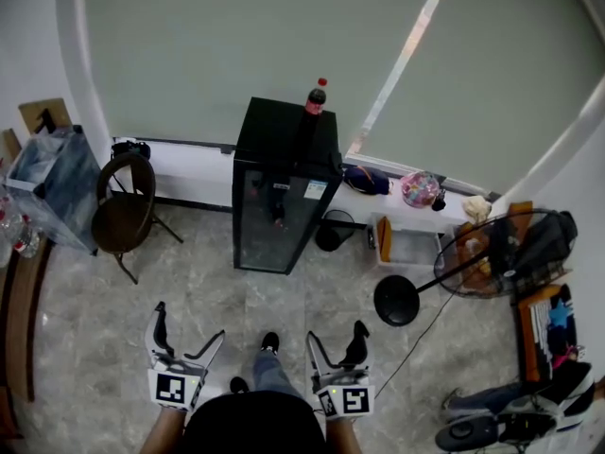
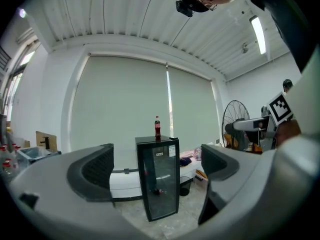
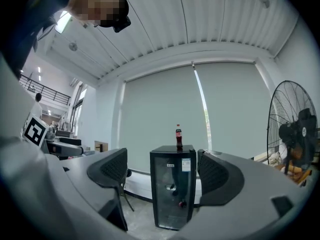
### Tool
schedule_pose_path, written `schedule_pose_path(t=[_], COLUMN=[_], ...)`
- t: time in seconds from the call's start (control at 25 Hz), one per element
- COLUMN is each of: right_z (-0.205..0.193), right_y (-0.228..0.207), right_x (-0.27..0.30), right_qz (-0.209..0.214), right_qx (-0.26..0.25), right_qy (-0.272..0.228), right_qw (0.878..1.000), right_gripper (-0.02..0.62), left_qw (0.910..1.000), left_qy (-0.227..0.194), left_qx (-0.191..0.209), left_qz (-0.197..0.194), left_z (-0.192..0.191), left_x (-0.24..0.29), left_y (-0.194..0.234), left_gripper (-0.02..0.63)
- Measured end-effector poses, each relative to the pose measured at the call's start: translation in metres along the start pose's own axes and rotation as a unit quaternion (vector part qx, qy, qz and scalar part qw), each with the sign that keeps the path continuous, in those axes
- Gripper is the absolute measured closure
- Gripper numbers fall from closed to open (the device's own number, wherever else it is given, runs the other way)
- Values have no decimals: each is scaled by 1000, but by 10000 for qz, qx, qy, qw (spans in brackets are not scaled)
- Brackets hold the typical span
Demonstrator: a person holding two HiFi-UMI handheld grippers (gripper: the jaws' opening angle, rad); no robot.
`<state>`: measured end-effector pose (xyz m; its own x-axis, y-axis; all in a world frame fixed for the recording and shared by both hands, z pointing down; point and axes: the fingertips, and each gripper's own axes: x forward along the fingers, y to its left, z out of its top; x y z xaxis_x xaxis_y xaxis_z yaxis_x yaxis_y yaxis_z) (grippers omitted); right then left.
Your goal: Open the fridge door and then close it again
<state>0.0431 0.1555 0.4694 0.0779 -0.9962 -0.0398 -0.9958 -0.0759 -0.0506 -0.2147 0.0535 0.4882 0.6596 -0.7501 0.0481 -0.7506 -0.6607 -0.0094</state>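
Observation:
A small black fridge (image 1: 280,189) with a glass door stands against the far wall, its door closed, and a cola bottle (image 1: 316,96) stands on its top. Both gripper views show the fridge (image 2: 159,178) (image 3: 174,193) some way ahead, framed between the jaws. My left gripper (image 1: 185,339) and right gripper (image 1: 336,340) are held low near the person's body, well short of the fridge. Each is open with nothing between its jaws.
A round chair (image 1: 121,211) stands left of the fridge, and a box with bottles (image 1: 55,183) sits further left. A low white shelf (image 1: 397,239), a small black bin (image 1: 332,230) and a standing fan (image 1: 473,253) are on the right. Grey tiled floor (image 1: 227,301) lies between me and the fridge.

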Motion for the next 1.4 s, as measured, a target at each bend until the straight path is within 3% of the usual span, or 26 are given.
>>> schedule_pose_path(t=[0.36,0.56,0.88,1.4], right_z=[-3,5,11,8], right_y=[-39,-61,-96,-117], right_x=[61,100,152,219], right_qz=[31,161,420,828], right_qx=[56,-30,-119,67], right_qy=[-18,18,-5,73], right_qw=[10000,9999,9990,9965], right_gripper=[166,166,166,167], left_qw=[9999,9998,9995,9982], left_qy=[122,195,269,461], left_qx=[100,-76,0,-111], left_qz=[-45,17,137,376], left_z=[9,14,17,7], left_x=[72,117,175,242], left_y=[1,2,-1,10], left_gripper=[80,80,80,81])
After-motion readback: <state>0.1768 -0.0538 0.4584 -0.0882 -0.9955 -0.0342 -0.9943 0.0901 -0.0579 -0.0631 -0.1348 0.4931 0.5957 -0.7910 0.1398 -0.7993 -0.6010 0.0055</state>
